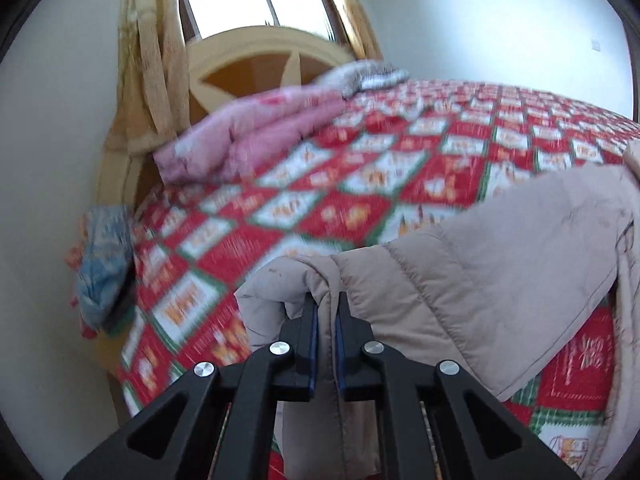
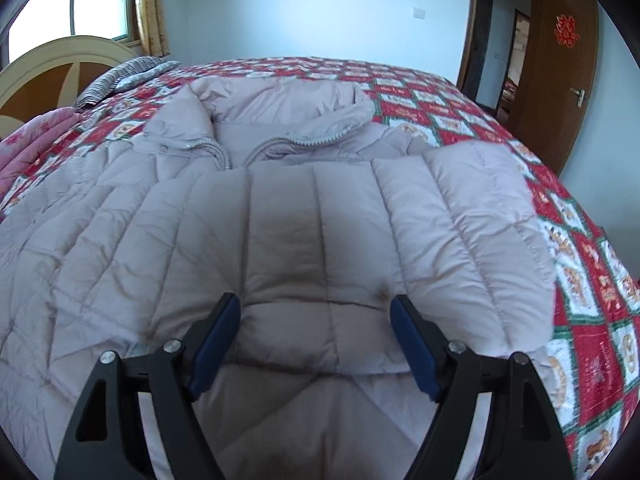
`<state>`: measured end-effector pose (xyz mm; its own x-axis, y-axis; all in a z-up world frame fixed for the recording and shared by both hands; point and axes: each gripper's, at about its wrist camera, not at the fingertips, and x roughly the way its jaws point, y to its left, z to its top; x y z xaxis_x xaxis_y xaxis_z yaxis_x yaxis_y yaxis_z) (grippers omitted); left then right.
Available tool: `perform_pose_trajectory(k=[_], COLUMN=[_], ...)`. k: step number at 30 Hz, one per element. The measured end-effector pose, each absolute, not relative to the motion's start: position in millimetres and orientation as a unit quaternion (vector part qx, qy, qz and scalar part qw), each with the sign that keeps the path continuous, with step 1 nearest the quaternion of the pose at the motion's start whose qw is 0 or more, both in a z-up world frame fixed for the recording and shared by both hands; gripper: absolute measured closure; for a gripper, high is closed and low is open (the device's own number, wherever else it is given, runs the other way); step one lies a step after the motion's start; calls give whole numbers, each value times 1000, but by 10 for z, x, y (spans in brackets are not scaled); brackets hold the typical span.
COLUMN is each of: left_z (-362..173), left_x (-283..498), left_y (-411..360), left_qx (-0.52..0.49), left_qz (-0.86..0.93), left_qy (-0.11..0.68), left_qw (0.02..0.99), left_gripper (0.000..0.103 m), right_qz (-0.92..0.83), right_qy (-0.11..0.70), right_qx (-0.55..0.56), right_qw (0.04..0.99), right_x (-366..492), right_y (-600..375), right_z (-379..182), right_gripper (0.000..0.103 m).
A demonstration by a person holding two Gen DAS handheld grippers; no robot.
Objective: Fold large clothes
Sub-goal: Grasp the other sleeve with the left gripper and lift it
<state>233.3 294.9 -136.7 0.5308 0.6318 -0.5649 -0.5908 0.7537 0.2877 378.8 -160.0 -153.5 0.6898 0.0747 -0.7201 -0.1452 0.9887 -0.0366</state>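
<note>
A beige quilted puffer jacket (image 2: 120,240) lies front up on the red patchwork bedspread (image 2: 580,280), collar and zip toward the far side. One sleeve (image 2: 400,220) is folded across its chest. My right gripper (image 2: 316,308) hovers open just over that sleeve's end, with nothing pinched between its blue pads. In the left wrist view, my left gripper (image 1: 326,300) is shut on a bunched edge of the jacket (image 1: 500,260), lifting the fabric off the bedspread (image 1: 360,180). The view there is blurred.
A folded pink blanket (image 1: 248,136) and a grey pillow (image 1: 360,74) lie by the cream headboard (image 1: 256,56). A blue patterned cloth (image 1: 104,264) hangs at the bed's left edge. A brown door (image 2: 560,60) stands open beyond the far corner.
</note>
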Motion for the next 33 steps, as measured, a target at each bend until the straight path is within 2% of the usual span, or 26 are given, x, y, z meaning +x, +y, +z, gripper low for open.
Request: perform_pose_trajectory(k=[8, 18, 23, 33], left_z=[-860, -130, -190, -708], left_x=[2545, 3121, 3413, 3771], left_y=[2524, 1086, 354, -719], left_qx=[96, 163, 191, 218], left_qz=[335, 206, 147, 64], left_qy=[282, 198, 196, 233], left_qw=[894, 944, 950, 946], left_gripper=[97, 97, 98, 98], right_qz=[41, 3, 3, 10], right_qy=[382, 371, 372, 373], right_qx=[-74, -40, -15, 26], right_qw=[920, 928, 928, 927], right_x=[3545, 3388, 3317, 3279], right_y=[-1817, -2239, -2380, -2518], right_z=[-1392, -1401, -1475, -1617], right_gripper=[23, 23, 23, 23])
